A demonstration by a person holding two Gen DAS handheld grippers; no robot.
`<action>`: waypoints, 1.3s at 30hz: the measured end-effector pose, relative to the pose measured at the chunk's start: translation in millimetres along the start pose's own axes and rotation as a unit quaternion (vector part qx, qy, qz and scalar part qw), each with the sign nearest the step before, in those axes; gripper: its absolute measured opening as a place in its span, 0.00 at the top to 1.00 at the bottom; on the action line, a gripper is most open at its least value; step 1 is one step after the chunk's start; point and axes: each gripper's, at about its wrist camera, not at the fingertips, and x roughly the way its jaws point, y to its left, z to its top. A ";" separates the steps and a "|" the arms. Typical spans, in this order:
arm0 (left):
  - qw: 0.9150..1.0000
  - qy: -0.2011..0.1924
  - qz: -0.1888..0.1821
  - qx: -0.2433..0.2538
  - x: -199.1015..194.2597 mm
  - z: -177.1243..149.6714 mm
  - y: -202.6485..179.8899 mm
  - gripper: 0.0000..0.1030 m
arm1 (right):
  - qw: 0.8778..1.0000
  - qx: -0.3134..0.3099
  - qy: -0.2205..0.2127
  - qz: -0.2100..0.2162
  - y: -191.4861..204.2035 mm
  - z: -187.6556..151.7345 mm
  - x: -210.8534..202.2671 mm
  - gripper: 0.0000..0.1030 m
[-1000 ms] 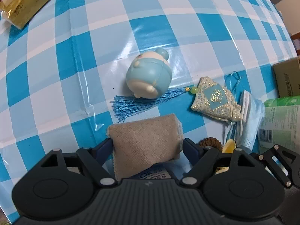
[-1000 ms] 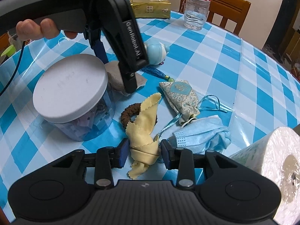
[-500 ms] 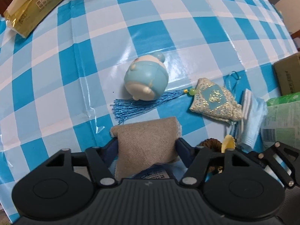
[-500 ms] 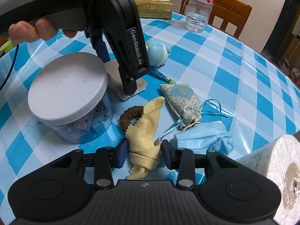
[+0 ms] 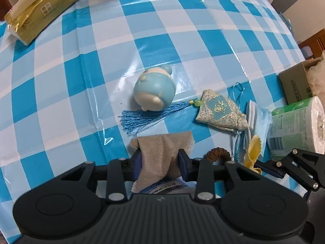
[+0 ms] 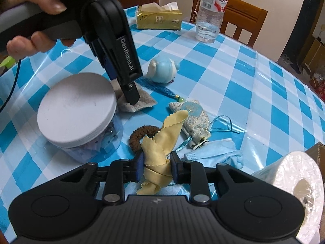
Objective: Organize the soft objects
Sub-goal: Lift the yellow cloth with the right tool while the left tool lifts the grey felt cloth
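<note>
My left gripper (image 5: pixel 160 158) points steeply down, its jaws closing on a grey cloth (image 5: pixel 162 146) that bunches between the pads. From the right wrist view, that cloth (image 6: pixel 142 103) lies beside a white-lidded jar (image 6: pixel 77 107). My right gripper (image 6: pixel 156 162) is shut on a crumpled yellow cloth (image 6: pixel 162 138), whose free end stands up over a brown hair tie (image 6: pixel 138 136). On the blue checked tablecloth (image 5: pixel 61 81) lie a blue squishy toy (image 5: pixel 154 89), a tasselled sachet (image 5: pixel 219 111) and a blue face mask (image 5: pixel 258 118).
A wrapped paper roll (image 6: pixel 294 179) stands at the near right, with a cardboard box (image 5: pixel 294 83) beyond it. A gold tissue pack (image 6: pixel 158 18) and a water bottle (image 6: pixel 211 14) sit at the far edge before a wooden chair (image 6: pixel 243 14). A person's hand (image 6: pixel 34 2) holds the left gripper.
The left jaws came together on the grey cloth, folding it narrow, and the gripper rose slightly. The right jaws tightened on the yellow cloth.
</note>
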 end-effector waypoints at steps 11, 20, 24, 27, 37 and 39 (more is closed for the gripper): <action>1.000 -0.029 -0.001 -0.005 -21.3 3.2 7.9 0.69 | 1.000 0.004 -0.011 -0.004 -0.8 3.8 -13.3 0.70; 0.999 -0.051 0.004 -0.015 -40.9 -2.1 16.6 0.69 | 1.000 0.003 -0.025 -0.002 2.0 8.1 -23.8 0.70; 0.998 -0.055 0.004 -0.017 -46.6 -6.6 19.1 0.69 | 1.000 -0.004 -0.030 -0.003 5.0 7.6 -28.6 0.70; 0.998 -0.056 0.003 -0.017 -49.4 -9.9 19.3 0.69 | 0.999 -0.005 -0.031 -0.006 5.5 6.6 -31.2 0.69; 0.998 -0.062 0.002 -0.014 -58.4 -17.9 16.3 0.69 | 0.999 -0.018 -0.037 -0.007 9.6 3.4 -48.4 0.57; 0.998 -0.063 0.004 -0.012 -60.2 -20.0 14.8 0.70 | 0.999 -0.021 -0.034 -0.008 10.9 0.7 -49.4 0.52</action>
